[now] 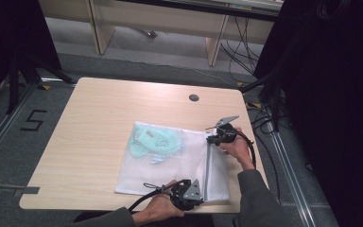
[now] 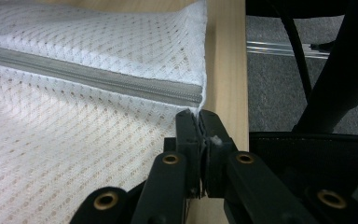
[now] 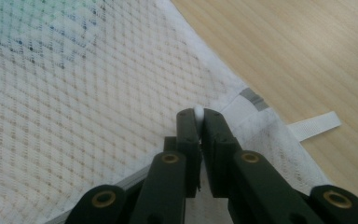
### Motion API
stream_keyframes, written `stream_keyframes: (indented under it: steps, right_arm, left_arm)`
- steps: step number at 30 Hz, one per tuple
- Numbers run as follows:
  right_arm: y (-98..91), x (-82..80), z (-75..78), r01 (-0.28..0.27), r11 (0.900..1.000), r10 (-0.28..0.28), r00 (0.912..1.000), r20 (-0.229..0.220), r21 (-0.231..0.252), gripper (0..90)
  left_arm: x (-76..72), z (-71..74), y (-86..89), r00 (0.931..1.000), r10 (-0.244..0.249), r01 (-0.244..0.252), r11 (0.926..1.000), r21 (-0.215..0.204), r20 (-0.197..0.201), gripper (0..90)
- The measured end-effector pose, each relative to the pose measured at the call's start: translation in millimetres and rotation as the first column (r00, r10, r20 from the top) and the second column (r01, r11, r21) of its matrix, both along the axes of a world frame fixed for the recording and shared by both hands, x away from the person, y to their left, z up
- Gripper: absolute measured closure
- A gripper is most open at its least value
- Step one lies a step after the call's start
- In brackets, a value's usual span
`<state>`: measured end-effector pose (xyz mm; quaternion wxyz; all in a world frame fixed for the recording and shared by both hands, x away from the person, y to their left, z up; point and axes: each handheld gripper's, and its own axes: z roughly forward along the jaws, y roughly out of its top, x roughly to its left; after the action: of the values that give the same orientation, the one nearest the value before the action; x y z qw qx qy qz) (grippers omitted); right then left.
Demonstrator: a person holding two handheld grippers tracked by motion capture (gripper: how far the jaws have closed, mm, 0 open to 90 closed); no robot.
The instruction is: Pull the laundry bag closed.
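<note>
While both grippers' fingers pinch it | one mesh bag (image 1: pixel 175 161) | one zipper (image 2: pixel 98 79)

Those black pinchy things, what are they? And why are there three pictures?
They are grabbing tools. A person holds one in each hand and squeezes things with their two fingers. The high view looks down from above on the wooden table. There lies a white mesh bag with something pale green inside. The other two pictures come from small cameras riding on the tools. The left gripper pinches the bag's edge at one end of its grey zipper. The right gripper pinches a small white piece at the zipper's other end.
</note>
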<state>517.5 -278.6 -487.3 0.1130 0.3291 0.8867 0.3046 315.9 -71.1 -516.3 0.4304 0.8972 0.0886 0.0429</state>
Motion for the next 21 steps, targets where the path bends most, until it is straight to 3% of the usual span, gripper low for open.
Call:
stream_keyframes:
  steps: [2, 3, 5, 7, 9, 10, 11, 13, 14, 15, 18, 21]
  right_arm:
    - [-0.8, 1.7, -0.7, -0.013, 0.9999, 0.013, 0.9999, 0.005, 0.007, 86.3]
    - [-1.1, 1.2, 0.2, 0.028, 0.9996, -0.028, 0.9996, 0.002, -0.010, 86.2]
    - [-1.6, 3.2, -0.3, -0.012, 0.9999, 0.012, 0.9998, 0.017, -0.001, 86.2]
    - [0.2, 3.2, 0.9, 0.009, 1.0000, -0.009, 0.9999, -0.007, 0.001, 86.2]
    - [1.4, 6.2, 0.0, 0.009, 1.0000, -0.008, 0.9999, 0.009, -0.001, 86.3]
    - [3.0, 5.0, 1.0, 0.025, 0.9997, -0.025, 0.9996, -0.016, 0.000, 86.3]
    - [2.2, 8.1, -0.5, 0.005, 1.0000, -0.005, 0.9999, 0.015, -0.005, 86.3]
    - [5.0, 7.3, 0.2, 0.034, 0.9994, -0.034, 0.9994, -0.001, -0.009, 86.3]
    - [4.5, 10.0, 0.0, 0.022, 0.9996, -0.021, 0.9994, 0.027, -0.015, 86.3]
    - [5.3, 9.4, 0.7, 0.034, 0.9993, -0.034, 0.9994, 0.011, -0.013, 86.3]
    - [4.5, 12.0, -0.8, 0.004, 1.0000, -0.004, 0.9998, 0.017, -0.008, 86.3]
    - [4.3, 13.6, -0.8, 0.022, 0.9997, -0.022, 0.9995, 0.022, -0.010, 86.3]
  left_arm:
    - [-0.2, -0.2, 0.0, 1.0000, 0.002, -0.002, 1.0000, -0.003, -0.003, 87.5]
    - [-0.3, -0.1, 0.2, 1.0000, 0.001, -0.001, 1.0000, -0.003, -0.006, 87.5]
    - [-0.2, 0.3, 0.3, 1.0000, -0.003, 0.003, 1.0000, -0.002, -0.008, 87.6]
    - [-0.6, -0.2, 0.0, 0.9999, -0.010, 0.011, 0.9999, 0.005, -0.009, 87.6]
    - [-1.4, 0.0, -0.1, 1.0000, -0.008, 0.008, 1.0000, 0.003, -0.003, 87.6]
    - [-1.0, 0.6, 0.1, 0.9999, -0.009, 0.009, 0.9999, 0.004, -0.010, 87.6]
    - [-1.0, 0.3, -0.1, 1.0000, -0.003, 0.003, 1.0000, -0.002, -0.009, 87.6]
    - [-0.3, 0.0, 0.4, 0.9998, -0.004, 0.004, 1.0000, -0.003, -0.017, 87.6]
    - [-0.7, -0.2, 0.3, 0.9999, -0.004, 0.003, 1.0000, -0.003, -0.016, 87.6]
    - [-0.8, -0.1, 0.4, 0.9999, -0.003, 0.003, 1.0000, -0.002, -0.016, 87.6]
    - [-0.1, -0.3, 0.4, 0.9999, -0.002, 0.002, 1.0000, -0.003, -0.014, 87.6]
    - [0.2, -0.4, 1.4, 0.9999, -0.001, 0.001, 1.0000, 0.002, -0.012, 87.7]
